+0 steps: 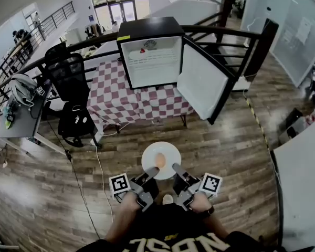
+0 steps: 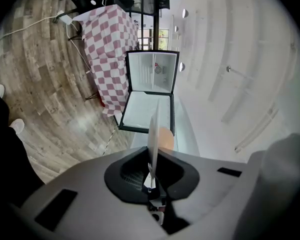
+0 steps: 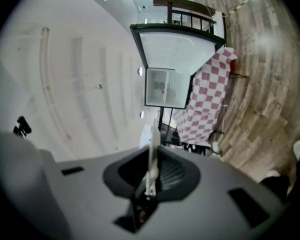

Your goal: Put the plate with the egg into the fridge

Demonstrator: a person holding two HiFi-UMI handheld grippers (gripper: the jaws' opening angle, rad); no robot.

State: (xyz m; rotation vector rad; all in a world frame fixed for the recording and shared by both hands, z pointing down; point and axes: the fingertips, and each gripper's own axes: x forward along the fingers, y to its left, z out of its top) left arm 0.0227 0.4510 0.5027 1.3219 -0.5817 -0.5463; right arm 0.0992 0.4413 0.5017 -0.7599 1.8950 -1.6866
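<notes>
A white plate point(image 1: 166, 153) with a brown egg point(image 1: 160, 159) on it hangs over the wooden floor, a few steps in front of the fridge point(image 1: 150, 54). My left gripper point(image 1: 151, 171) is shut on the plate's near left rim, and my right gripper point(image 1: 177, 168) is shut on its near right rim. In the left gripper view the plate point(image 2: 153, 131) stands edge-on between the jaws of the left gripper point(image 2: 151, 176), with the egg point(image 2: 165, 138) beside it. The right gripper view shows the plate point(image 3: 153, 146) edge-on in the right gripper point(image 3: 150, 176). The fridge door point(image 1: 202, 83) stands open to the right.
The fridge stands on a table with a red-and-white checked cloth point(image 1: 123, 101). A black office chair point(image 1: 69, 85) and a desk point(image 1: 21, 121) are at the left, with a cable point(image 1: 101, 177) across the floor. A white table point(image 1: 304, 182) is at the right, and a railing point(image 1: 241, 35) runs behind.
</notes>
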